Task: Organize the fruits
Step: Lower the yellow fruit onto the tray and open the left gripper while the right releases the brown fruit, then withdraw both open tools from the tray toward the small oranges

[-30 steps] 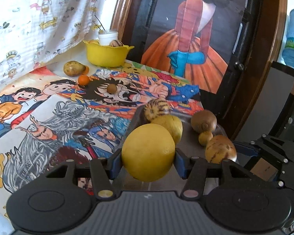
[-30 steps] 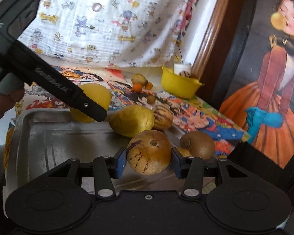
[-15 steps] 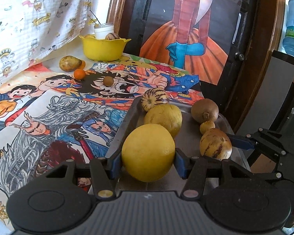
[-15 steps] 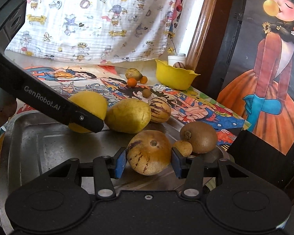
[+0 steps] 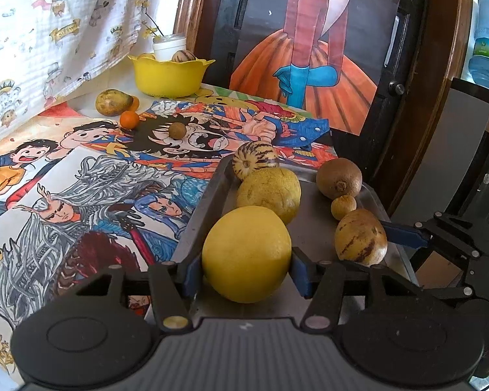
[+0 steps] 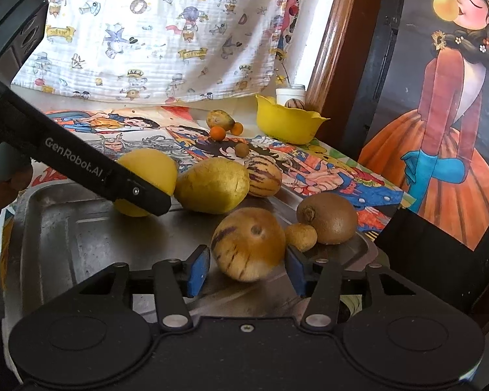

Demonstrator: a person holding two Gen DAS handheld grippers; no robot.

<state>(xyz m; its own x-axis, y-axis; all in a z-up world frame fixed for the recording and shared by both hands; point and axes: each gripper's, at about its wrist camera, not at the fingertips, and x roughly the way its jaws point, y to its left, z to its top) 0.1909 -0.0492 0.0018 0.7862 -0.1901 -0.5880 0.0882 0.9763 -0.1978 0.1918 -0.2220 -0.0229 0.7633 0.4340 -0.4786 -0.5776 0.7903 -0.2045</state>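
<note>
My left gripper (image 5: 246, 272) is shut on a big yellow citrus (image 5: 246, 253) low over the metal tray (image 5: 313, 228); it also shows in the right wrist view (image 6: 146, 179). My right gripper (image 6: 247, 272) has opened; its blue pads stand apart from the brown striped melon (image 6: 248, 247), which rests on the tray (image 6: 68, 228). On the tray lie a yellow-green fruit (image 5: 270, 194), a striped melon (image 5: 254, 160), a kiwi (image 5: 339, 177) and a small brown fruit (image 5: 343, 207).
On the cartoon tablecloth (image 5: 81, 169) stand a yellow bowl (image 5: 168, 76) with fruit, a mango (image 5: 112, 101), a small orange (image 5: 129, 119) and a small brown fruit (image 5: 177, 130). A white jar (image 5: 169, 45) stands behind the bowl. A painted panel (image 5: 309, 49) rises at the back.
Both grippers came down over the tray with their fruits. My right gripper's jaws spread and let go of the brown striped melon, now on the tray. The left stays shut on the citrus.
</note>
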